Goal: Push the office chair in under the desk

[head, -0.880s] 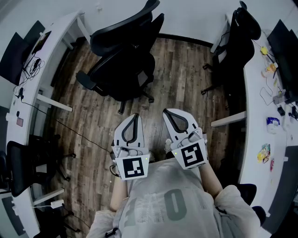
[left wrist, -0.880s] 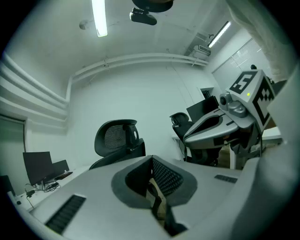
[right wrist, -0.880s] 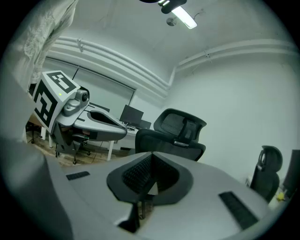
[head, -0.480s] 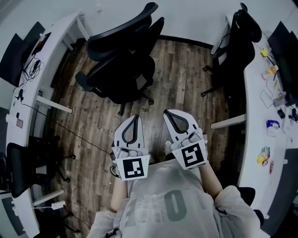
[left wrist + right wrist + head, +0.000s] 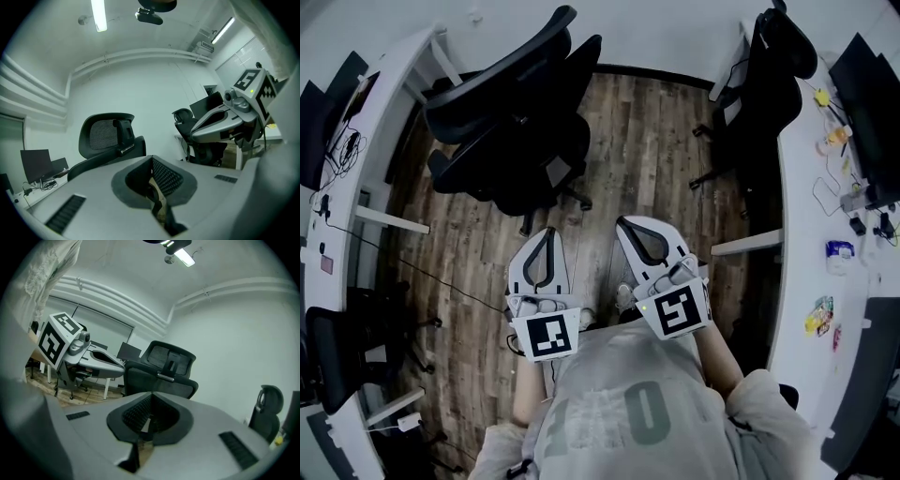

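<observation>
A black office chair with a mesh back stands on the wooden floor, out from the white desk on the left. My left gripper and right gripper are held side by side in front of the person's chest. Both point towards the chair, a short way from it, and touch nothing. Both are shut with nothing between the jaws. The left gripper view shows its tip closed, the chair beyond it and the right gripper's body. The right gripper view shows its closed tip and the chair.
A second black chair stands against the white desk on the right, which carries small items and a monitor. A third chair sits at the lower left. A thin cable runs across the floor.
The whole scene has slid left in the head view, the chair included. Both grippers keep the same shut pose side by side.
</observation>
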### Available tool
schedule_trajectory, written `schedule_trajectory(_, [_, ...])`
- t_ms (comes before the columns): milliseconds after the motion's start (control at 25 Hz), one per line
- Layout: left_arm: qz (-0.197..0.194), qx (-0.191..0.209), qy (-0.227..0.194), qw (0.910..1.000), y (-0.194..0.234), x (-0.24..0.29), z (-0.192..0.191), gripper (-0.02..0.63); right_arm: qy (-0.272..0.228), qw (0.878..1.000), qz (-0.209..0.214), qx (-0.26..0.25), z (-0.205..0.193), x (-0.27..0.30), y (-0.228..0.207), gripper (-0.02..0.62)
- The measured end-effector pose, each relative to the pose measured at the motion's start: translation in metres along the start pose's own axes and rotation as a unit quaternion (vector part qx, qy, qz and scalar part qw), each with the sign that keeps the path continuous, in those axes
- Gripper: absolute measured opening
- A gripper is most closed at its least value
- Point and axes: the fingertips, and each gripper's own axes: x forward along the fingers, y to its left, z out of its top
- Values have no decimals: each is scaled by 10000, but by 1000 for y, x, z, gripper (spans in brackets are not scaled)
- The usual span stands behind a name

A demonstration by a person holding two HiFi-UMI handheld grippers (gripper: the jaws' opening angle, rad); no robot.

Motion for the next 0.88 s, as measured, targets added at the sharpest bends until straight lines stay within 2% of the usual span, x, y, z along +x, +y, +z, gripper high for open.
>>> schedule_trajectory(240, [58,40,21,10000,-16,34,4,17,43,10000,-38,40,-29,-10,-40,21])
schedule_trajectory(480, [-179,307,85,9993,-34,68,13,17,133,9998,46,141,-46,-3,-65,21])
schedule_trajectory(680, [-330,456,114,9984,-34,108,14,17,109,9997,133,171,-55,32,-90,21])
schedule_trajectory(880, [-404,373,-29,9985,-19,163,16,17,87,9997,225,81,-55,80,-124,21])
